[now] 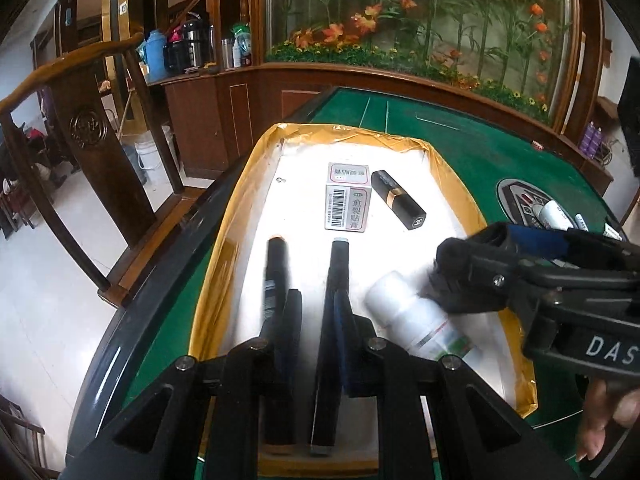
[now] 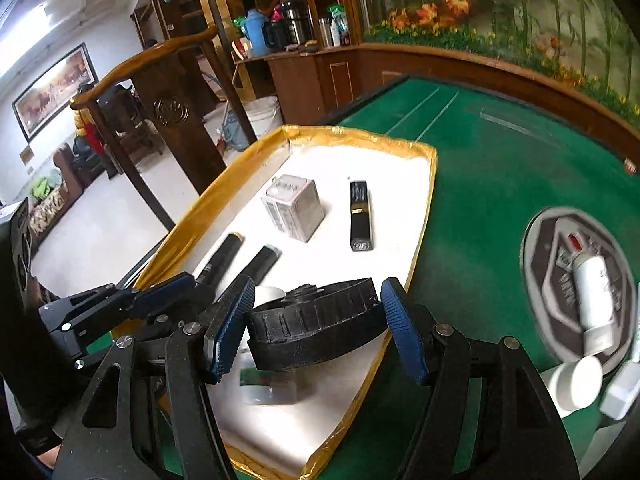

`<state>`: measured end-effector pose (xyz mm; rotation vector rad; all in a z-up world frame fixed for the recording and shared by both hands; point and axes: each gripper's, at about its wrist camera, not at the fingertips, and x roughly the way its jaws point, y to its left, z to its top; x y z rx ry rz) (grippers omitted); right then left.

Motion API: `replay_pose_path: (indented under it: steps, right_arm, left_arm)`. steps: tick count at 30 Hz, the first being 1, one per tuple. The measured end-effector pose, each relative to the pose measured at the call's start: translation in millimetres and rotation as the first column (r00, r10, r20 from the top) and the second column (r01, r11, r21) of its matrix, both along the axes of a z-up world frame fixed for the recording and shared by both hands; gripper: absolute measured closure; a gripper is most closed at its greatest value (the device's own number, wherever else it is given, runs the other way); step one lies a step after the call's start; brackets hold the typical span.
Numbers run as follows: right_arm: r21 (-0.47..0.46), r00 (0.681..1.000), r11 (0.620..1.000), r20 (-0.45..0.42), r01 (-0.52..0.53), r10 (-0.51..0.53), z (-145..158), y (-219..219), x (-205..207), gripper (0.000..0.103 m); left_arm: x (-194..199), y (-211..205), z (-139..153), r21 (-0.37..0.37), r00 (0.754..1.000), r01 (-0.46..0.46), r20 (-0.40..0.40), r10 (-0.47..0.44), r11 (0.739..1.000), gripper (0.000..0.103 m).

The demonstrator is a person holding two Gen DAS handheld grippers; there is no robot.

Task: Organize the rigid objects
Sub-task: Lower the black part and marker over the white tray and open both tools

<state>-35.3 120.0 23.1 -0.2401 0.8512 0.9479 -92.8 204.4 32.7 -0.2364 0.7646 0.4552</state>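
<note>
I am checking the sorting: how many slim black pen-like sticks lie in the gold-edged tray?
2. One pen-like stick lies by the tray's left rim, the other right beside it; more may be hidden.

box (image 1: 347,204) beside lipstick (image 1: 398,199), apparently in tray (image 1: 224,264)

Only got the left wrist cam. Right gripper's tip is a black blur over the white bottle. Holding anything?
Observer: Yes. The right gripper is clamped on a black ridged lid, one pad on each side.
Operator: Anything outside the tray I can't see?
Observer: A white jar sits by the near edge of the grey panel.
</note>
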Motion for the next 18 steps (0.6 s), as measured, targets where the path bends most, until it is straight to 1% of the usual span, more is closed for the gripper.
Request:
replay_pose_path:
  steps: [3,7,11,14,18]
  right_arm:
    - [-0.005,1.0,1.0,-0.021,0.007,-0.007,-4,-2,3,0.036]
    - [0.001,0.998,1.0,-0.062,-0.021,0.021,-8,-3,2,0.036]
    - [-0.022,0.999,0.999,-0.035,-0.039,0.039,-10,-2,-6,0.036]
    - [-0.029,0.998,0.998,-0.038,-0.05,0.048,-9,-3,-7,0.036]
    - [-0.024,0.997,0.998,-0.041,-0.064,0.063,-4,-7,-9,0.036]
  left_arm:
    - [0,2,-1,-0.011,1.0,-0.002,-0.003,0.002,1.0,0.087]
    - [1,5,-3,-0.035,1.0,-0.002,-0.021,0.001,0.999,0.087]
    - [-1,6,-5,-0.062,1.0,0.004,-0.028,-0.005,0.998,0.087]
    - [-2,5,-4,-0.077,1.0,0.009,-0.028,-0.012,0.997,0.087]
    - [-5,4,-1,-0.075,1.0,0.005,-0.018,-0.006,0.997,0.086]
